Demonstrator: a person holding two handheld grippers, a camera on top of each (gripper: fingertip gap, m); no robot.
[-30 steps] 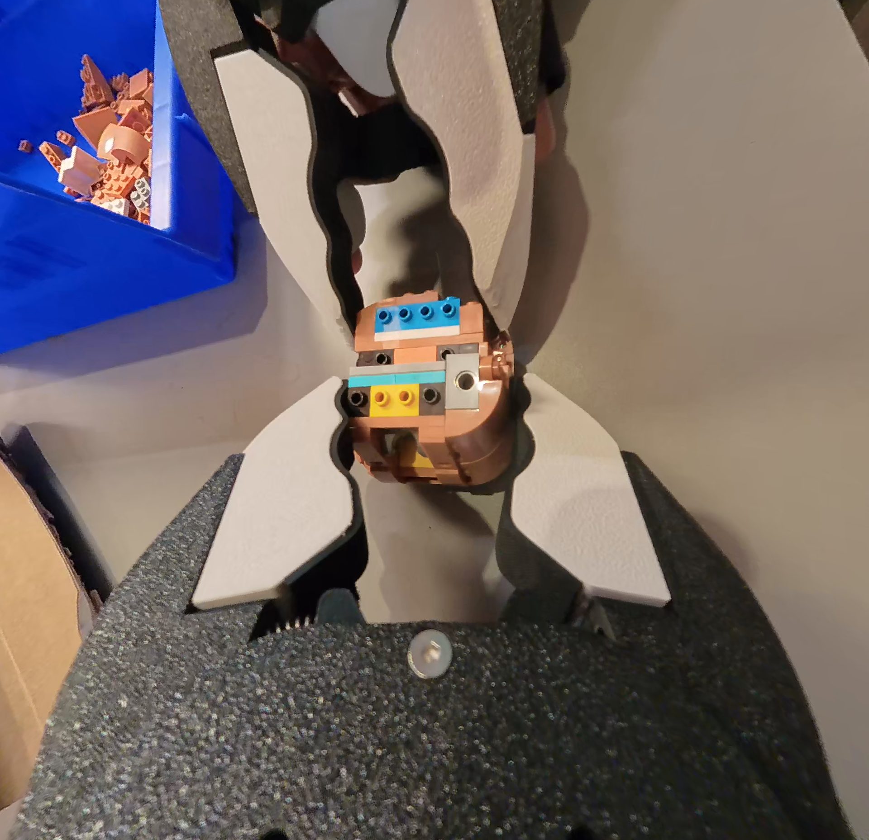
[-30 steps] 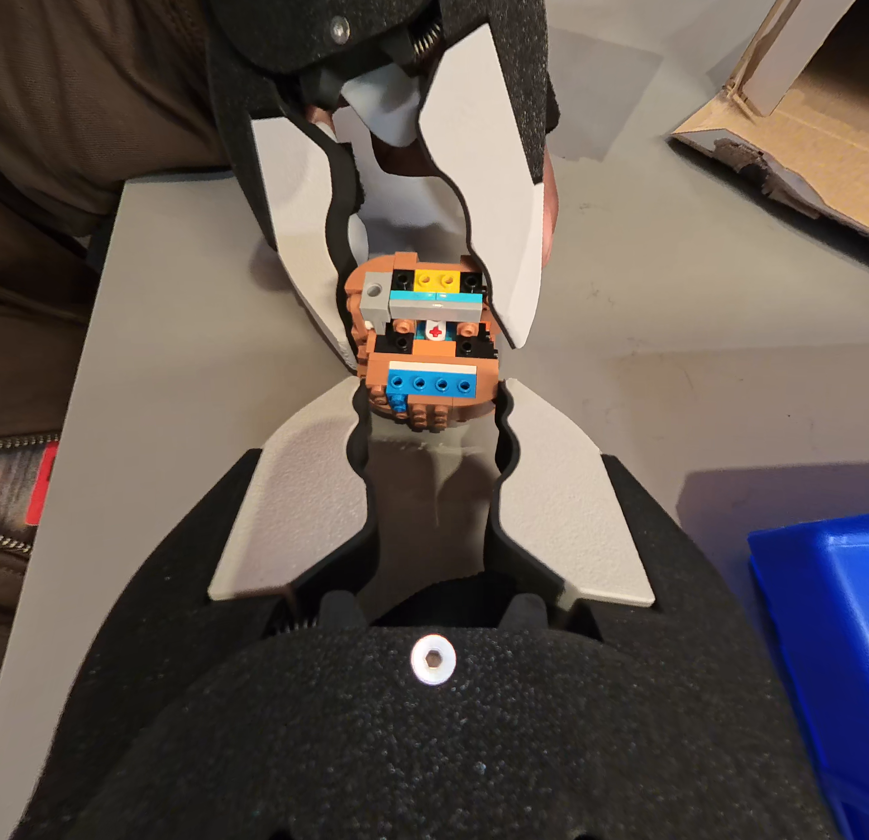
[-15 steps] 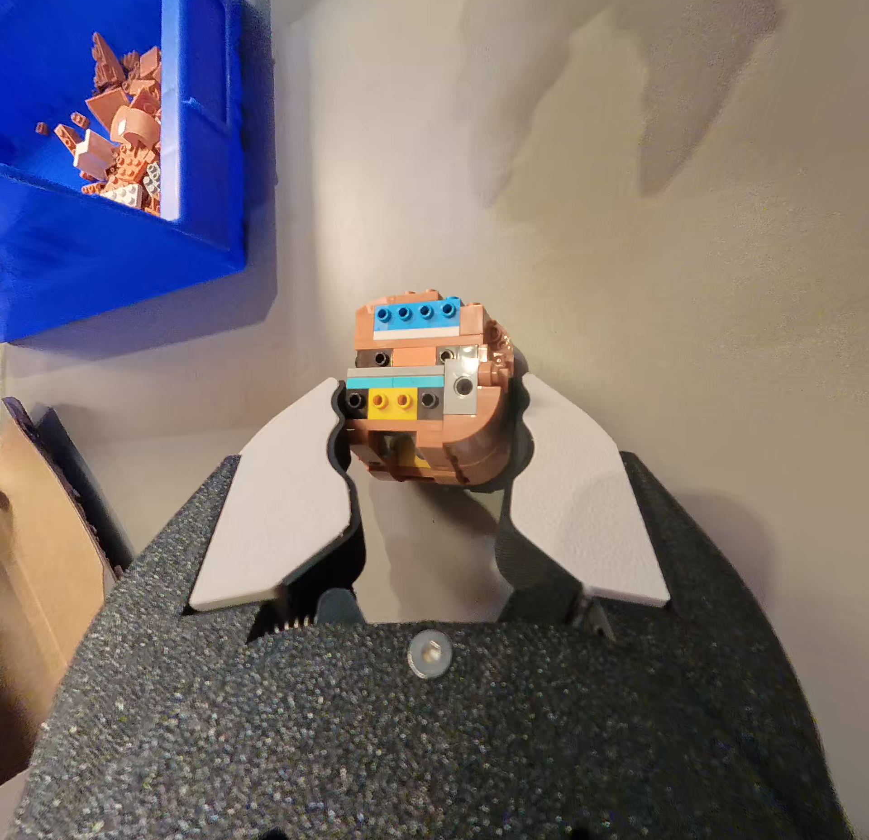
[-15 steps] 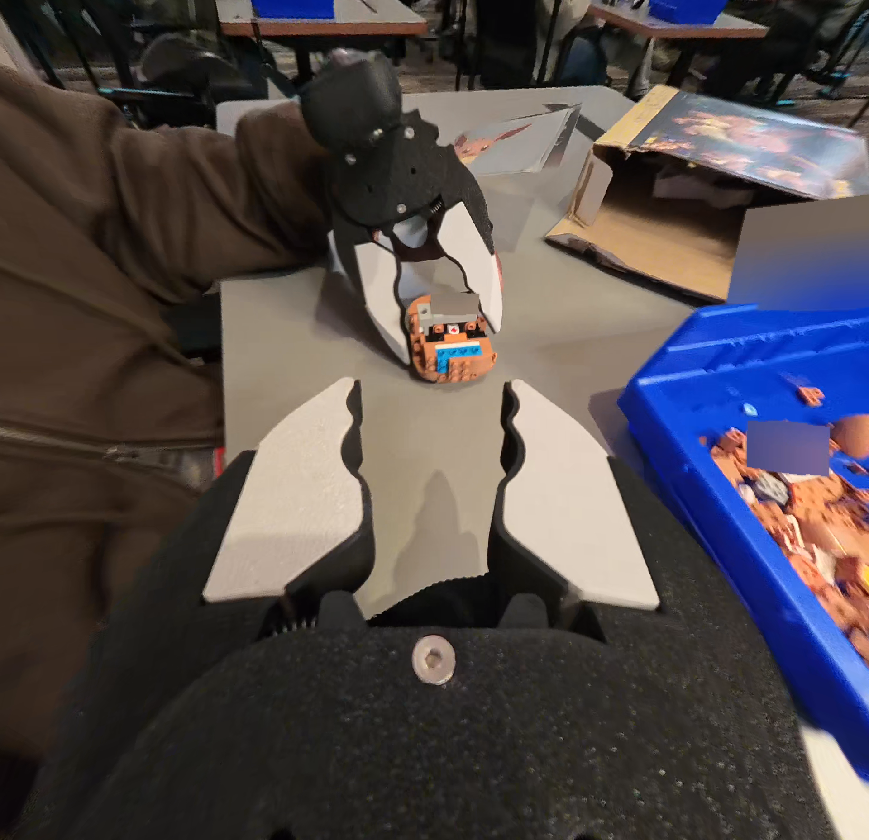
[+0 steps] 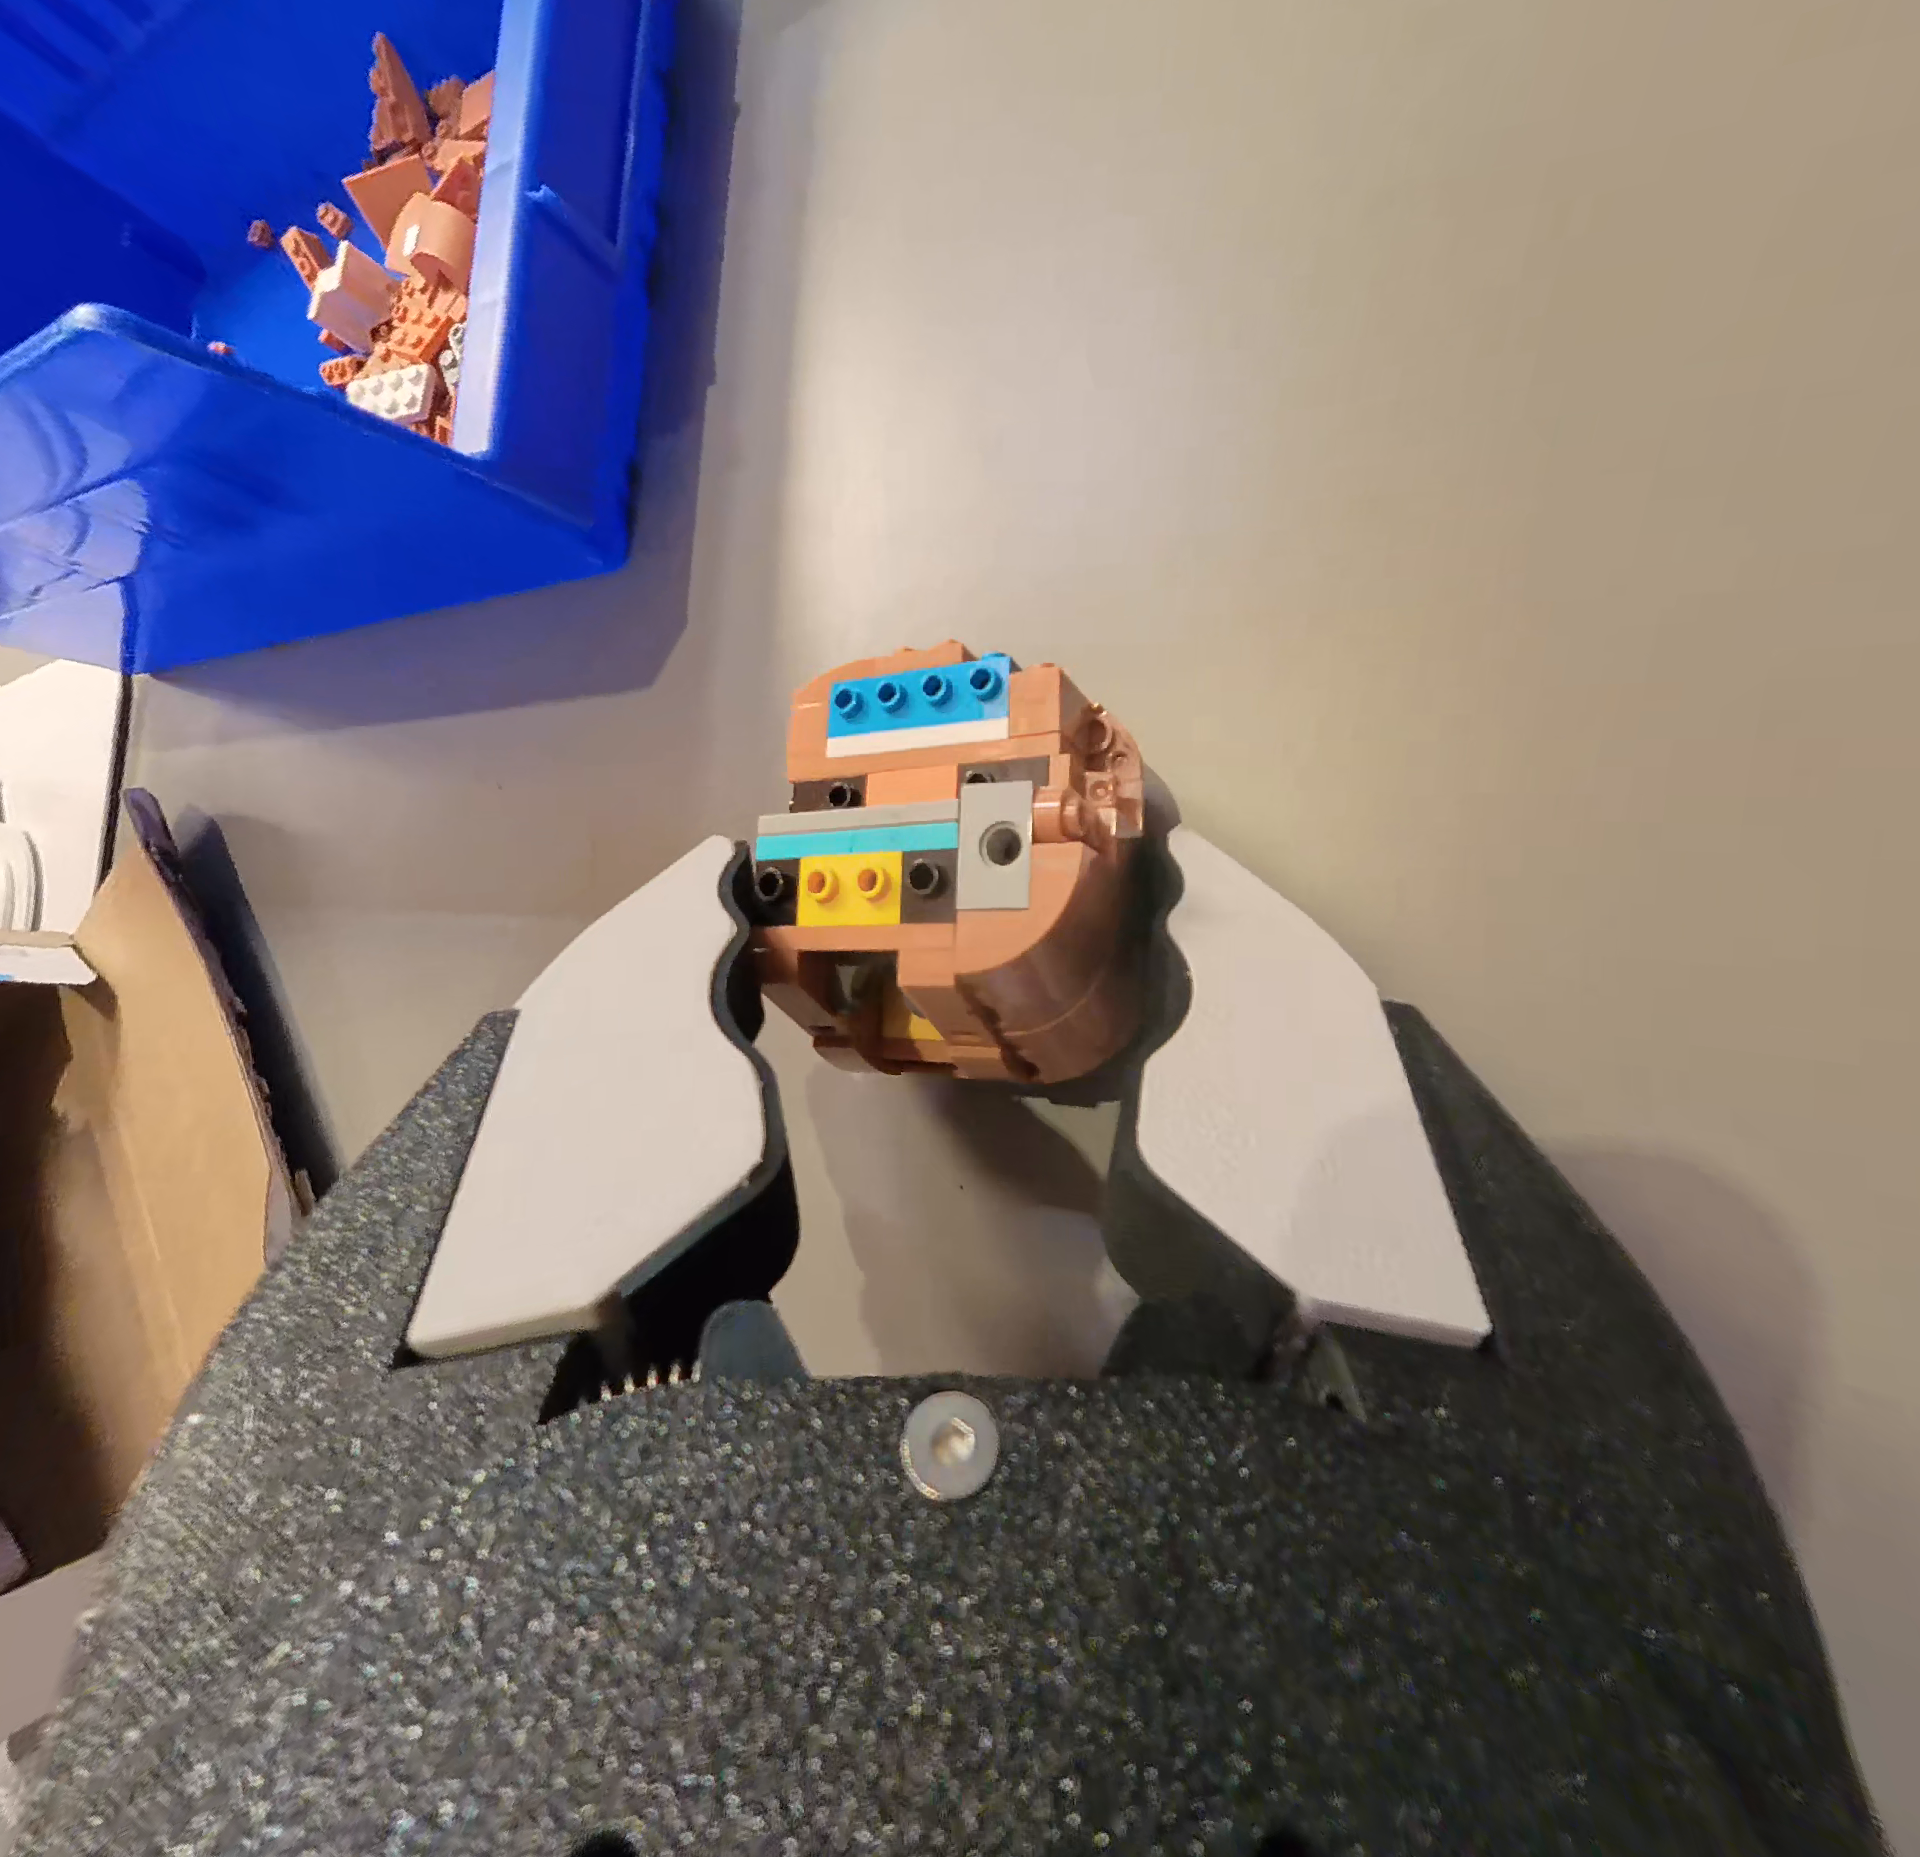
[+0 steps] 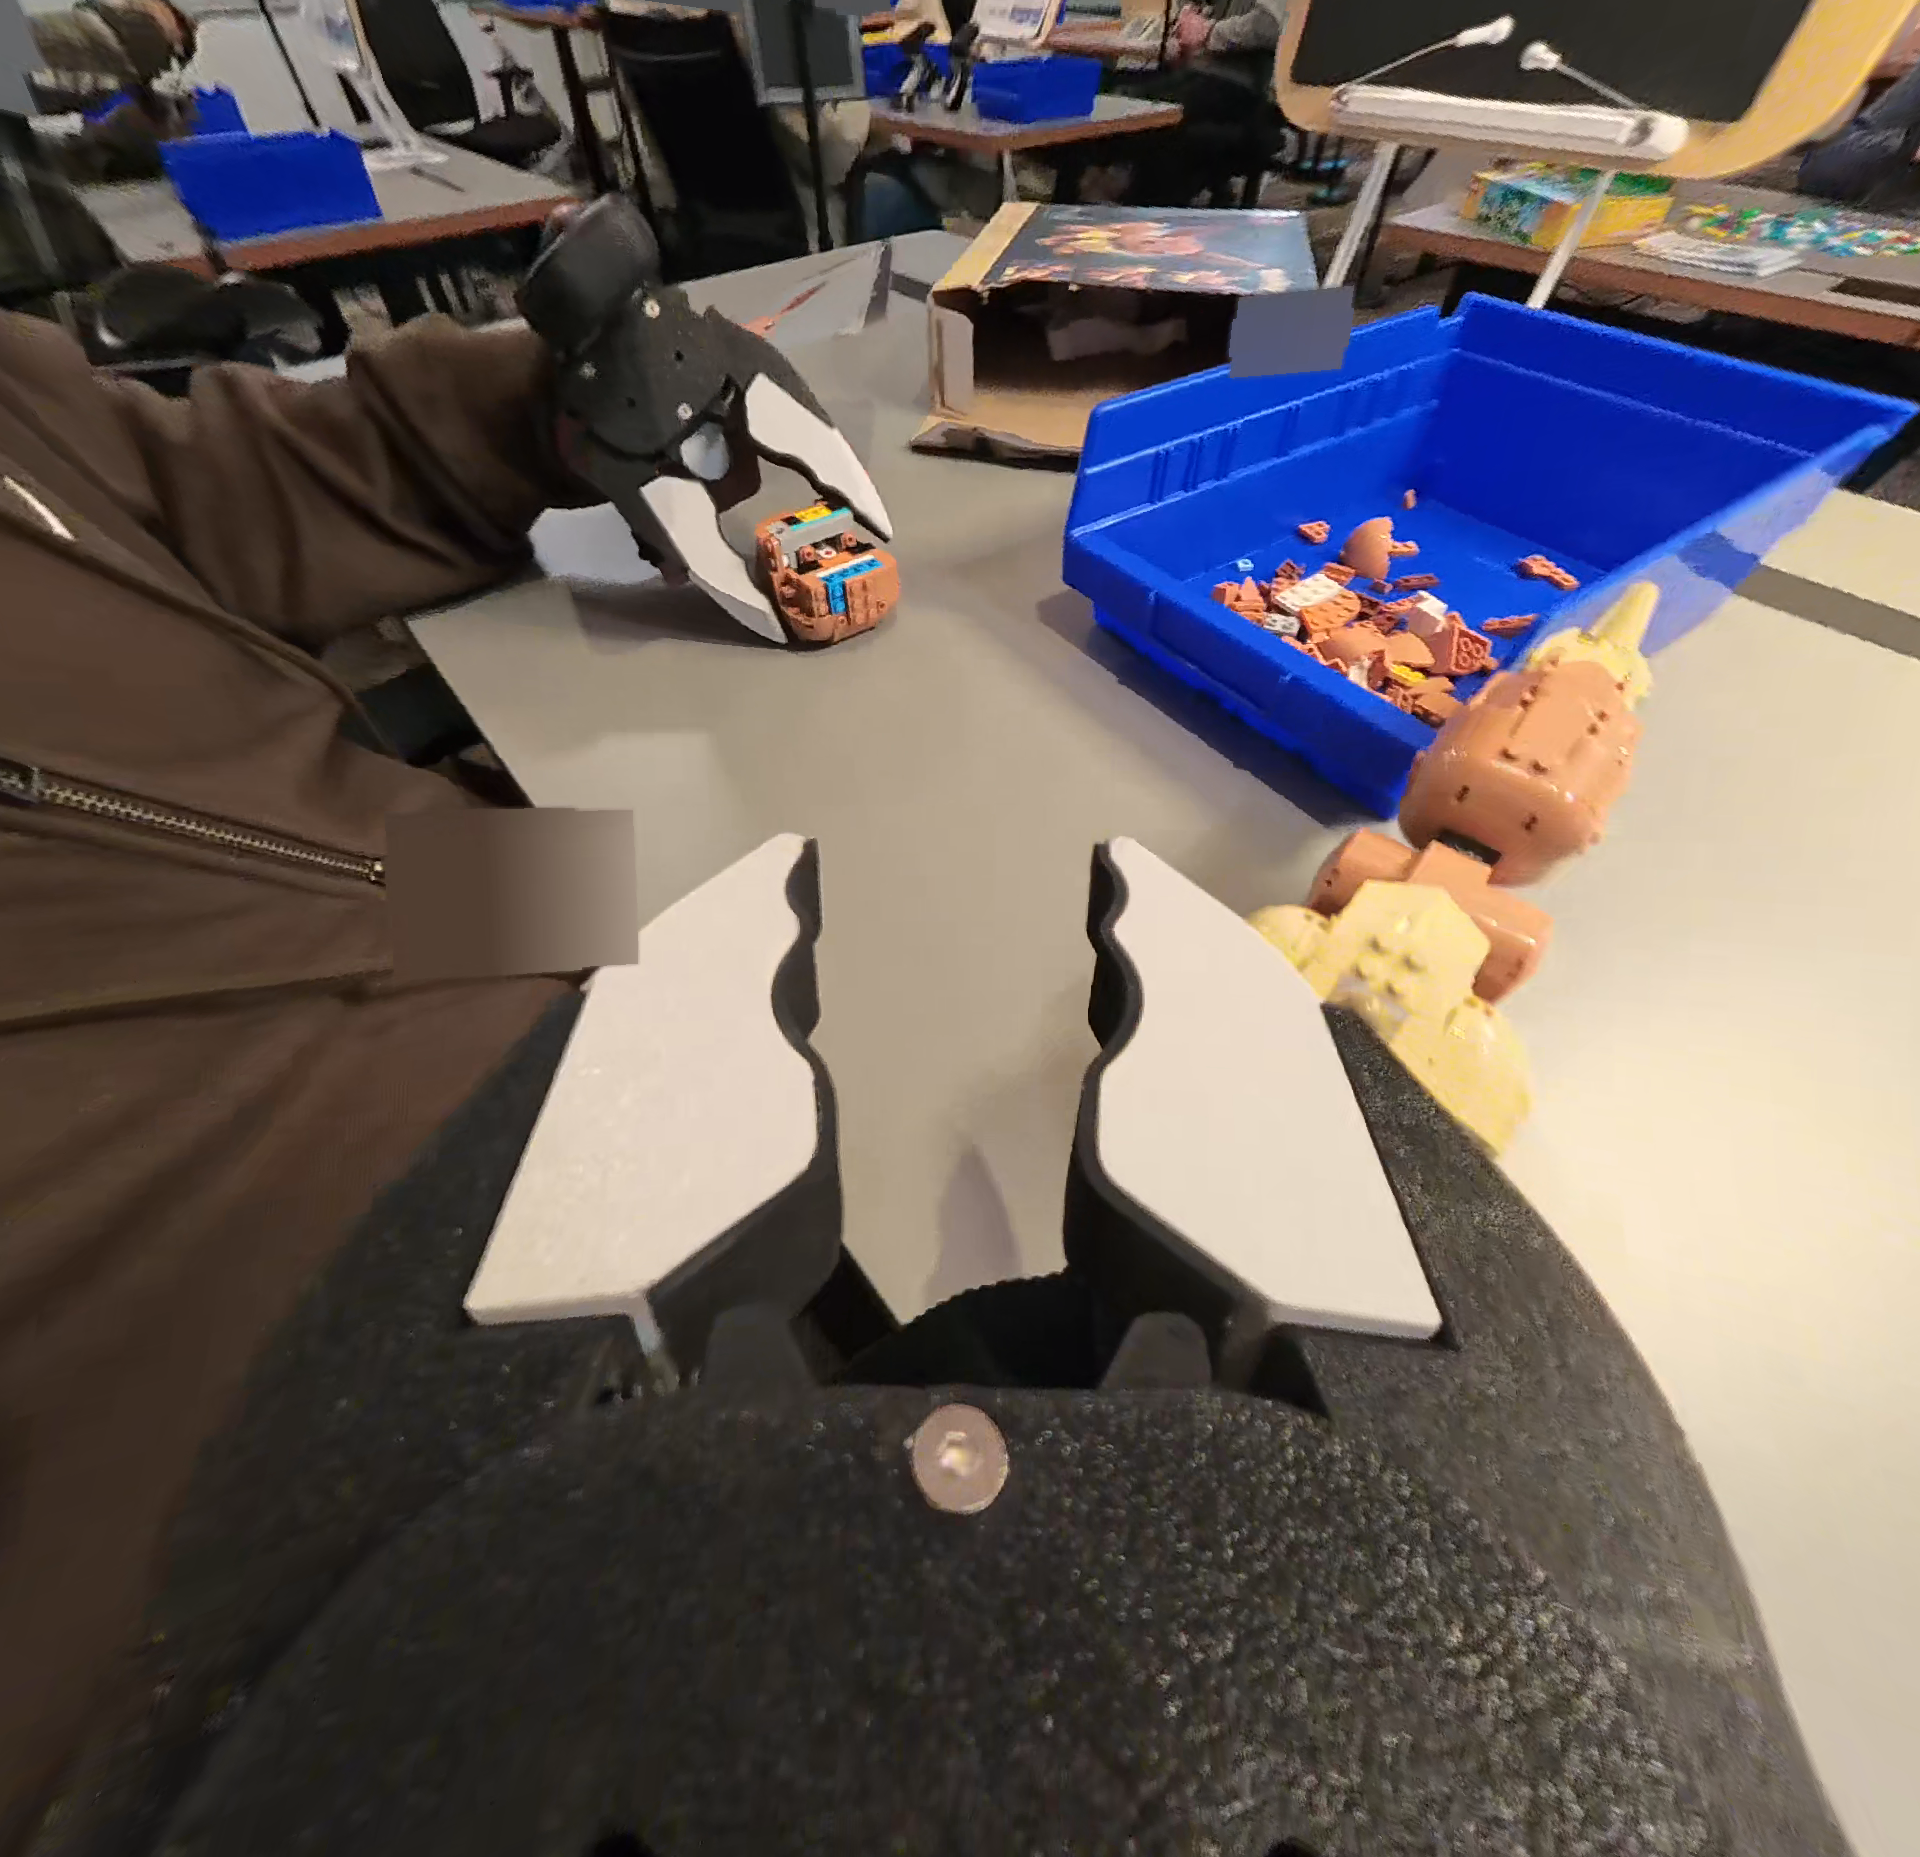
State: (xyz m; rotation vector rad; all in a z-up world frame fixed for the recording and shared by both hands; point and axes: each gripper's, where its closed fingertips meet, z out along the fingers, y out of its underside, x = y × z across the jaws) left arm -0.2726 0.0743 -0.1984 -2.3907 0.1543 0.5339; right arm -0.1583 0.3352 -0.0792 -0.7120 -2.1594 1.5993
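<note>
My left gripper (image 5: 951,877) is shut on a rounded brown brick model (image 5: 940,934) with blue, yellow, teal, grey and black bricks on its open face. It holds the model just above the grey table (image 5: 1455,457). In the right wrist view the same left gripper (image 6: 821,576) and the brick model (image 6: 826,581) sit far off at the left. My right gripper (image 6: 951,867) is open and empty above the table, well back from the model. A brown and cream brick figure (image 6: 1455,851) lies just right of its right finger.
A blue bin (image 6: 1195,519) with loose brown bricks (image 6: 1371,623) stands at the right; it also shows at upper left in the left wrist view (image 5: 561,249). An open cardboard box (image 6: 1039,353) lies behind it. A person's brown sleeve (image 6: 312,477) fills the left. About 30 cm separates my left fingertips from my right.
My right gripper let go of the brick model, opened and drew back and to the right. The left gripper still holds the model and has swung slightly, bringing the blue bin closer.
</note>
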